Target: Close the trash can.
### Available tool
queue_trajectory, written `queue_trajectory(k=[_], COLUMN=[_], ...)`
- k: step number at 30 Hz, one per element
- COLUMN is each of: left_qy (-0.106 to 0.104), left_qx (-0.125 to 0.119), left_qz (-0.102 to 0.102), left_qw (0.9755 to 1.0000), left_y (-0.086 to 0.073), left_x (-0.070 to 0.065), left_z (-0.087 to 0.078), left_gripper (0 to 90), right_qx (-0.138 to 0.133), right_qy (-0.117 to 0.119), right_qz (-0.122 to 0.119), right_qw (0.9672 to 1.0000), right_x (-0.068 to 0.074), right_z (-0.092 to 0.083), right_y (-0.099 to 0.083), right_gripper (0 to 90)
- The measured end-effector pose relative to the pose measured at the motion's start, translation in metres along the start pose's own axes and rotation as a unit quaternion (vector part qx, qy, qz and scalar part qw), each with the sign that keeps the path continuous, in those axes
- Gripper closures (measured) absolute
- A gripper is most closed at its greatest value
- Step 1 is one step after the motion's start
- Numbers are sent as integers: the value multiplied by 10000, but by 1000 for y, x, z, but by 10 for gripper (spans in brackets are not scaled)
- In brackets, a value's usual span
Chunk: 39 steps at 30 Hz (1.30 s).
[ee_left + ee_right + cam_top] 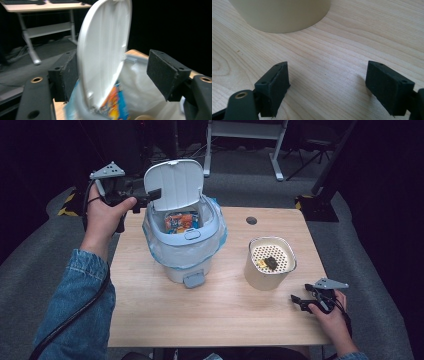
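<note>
Jaws of left gripper (150, 199) straddle the raised bin lid (175, 182) unclamped; right gripper (300, 301) rests open.

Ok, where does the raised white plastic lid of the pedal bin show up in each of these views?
High view: the white plastic lid stands upright at top centre-left, above the white pedal bin, with the left gripper at its left edge.
Left gripper view: the lid fills the centre, edge-on between the open jaws.
Right gripper view: not in it; the cream cylindrical container sits on the wooden table.
Shared landmark: the orange and blue packet inside the bin.
</note>
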<state>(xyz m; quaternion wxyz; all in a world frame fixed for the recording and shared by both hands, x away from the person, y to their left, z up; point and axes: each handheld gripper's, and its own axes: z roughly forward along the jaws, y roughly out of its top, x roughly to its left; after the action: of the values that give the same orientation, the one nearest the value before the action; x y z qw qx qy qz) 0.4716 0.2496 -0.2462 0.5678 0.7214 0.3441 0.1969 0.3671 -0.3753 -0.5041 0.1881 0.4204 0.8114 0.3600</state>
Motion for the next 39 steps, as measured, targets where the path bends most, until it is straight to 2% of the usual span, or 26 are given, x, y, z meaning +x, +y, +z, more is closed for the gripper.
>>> queue_trajectory(k=[2,4,8,9,10,12,17,20,25,26,27,29,33,36,39], left_qy=[58,45,-234,-328,-328,-499,-682,-776,-1023,-1023,-1158,-1293,-1326,-1276,-1093], left_qx=[132,143,177,235,235,369,499,523,680,680,700,706,890,963,1021], left_qz=[92,95,73,126,126,268,345,297,292,292,237,108,22,2,118], left_qw=[9999,9998,9995,9991,9991,9977,9958,9952,9920,9920,9905,9890,9872,9871,9887], left_y=[3,3,1,0,0,-4,-11,-15,-25,-25,-27,-28,-30,-30,-30], left_x=[-3,-3,-7,-11,-11,-20,-29,-32,-41,-41,-43,-44,-47,-49,-51], left_z=[1,0,-7,-10,-10,-15,-20,-21,-20,-20,-19,-18,-9,-5,3], left_gripper=[235,241,268,283,290,292,296,314,344,380,380,468,547,588,558], right_qx=[0,0,0,-1,-1,0,2,1,1,1,2,2,1,2,2], right_qy=[0,0,0,0,0,-1,-5,-7,-8,-8,-8,-11,-10,-15,-14], right_qz=[0,0,0,-1,-1,0,-1,1,-1,-1,-2,-4,-2,-3,-3], right_qw=[10000,10000,10000,10000,10000,10000,10000,10000,10000,10000,10000,10000,10000,10000,10000], right_x=[0,0,0,0,0,0,0,0,0,0,0,0,0,0,0], right_z=[0,0,0,0,0,0,0,0,0,0,0,0,0,0,0], right_y=[0,0,0,0,0,0,0,0,0,0,0,0,0,0,0], right_gripper=[193,193,194,193,193,193,193,193,193,193,193,193,193,193,192])
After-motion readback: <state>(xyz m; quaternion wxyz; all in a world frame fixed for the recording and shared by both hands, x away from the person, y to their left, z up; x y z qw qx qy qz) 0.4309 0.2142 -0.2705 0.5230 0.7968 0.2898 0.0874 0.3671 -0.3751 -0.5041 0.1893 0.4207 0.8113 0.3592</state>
